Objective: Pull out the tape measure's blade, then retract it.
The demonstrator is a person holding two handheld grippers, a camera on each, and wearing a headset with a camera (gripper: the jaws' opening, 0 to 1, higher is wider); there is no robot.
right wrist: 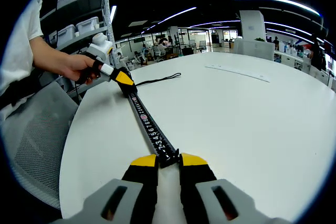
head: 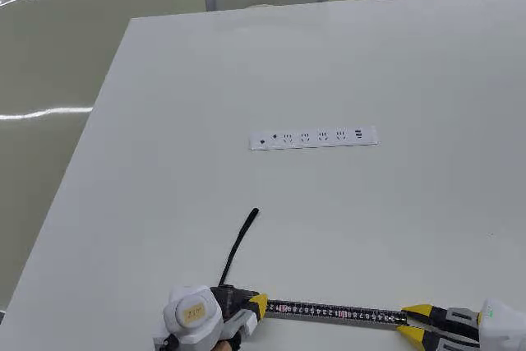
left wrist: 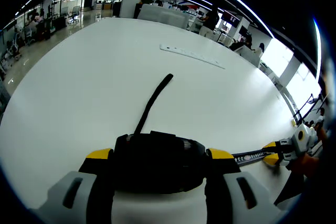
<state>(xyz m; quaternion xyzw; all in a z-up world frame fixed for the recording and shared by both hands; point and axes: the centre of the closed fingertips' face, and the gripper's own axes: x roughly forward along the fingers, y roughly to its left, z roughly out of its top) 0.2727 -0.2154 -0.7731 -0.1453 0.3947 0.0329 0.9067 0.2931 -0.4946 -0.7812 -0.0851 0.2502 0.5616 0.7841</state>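
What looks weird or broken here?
Nothing stands out. The blade runs straight and flat between the left gripper, shut on the case, and the right gripper, pinching its end. The strap and power strip lie flat on the table.

The tape blade [right wrist: 149, 127] carries scale numerals, 3 to 8 legible.
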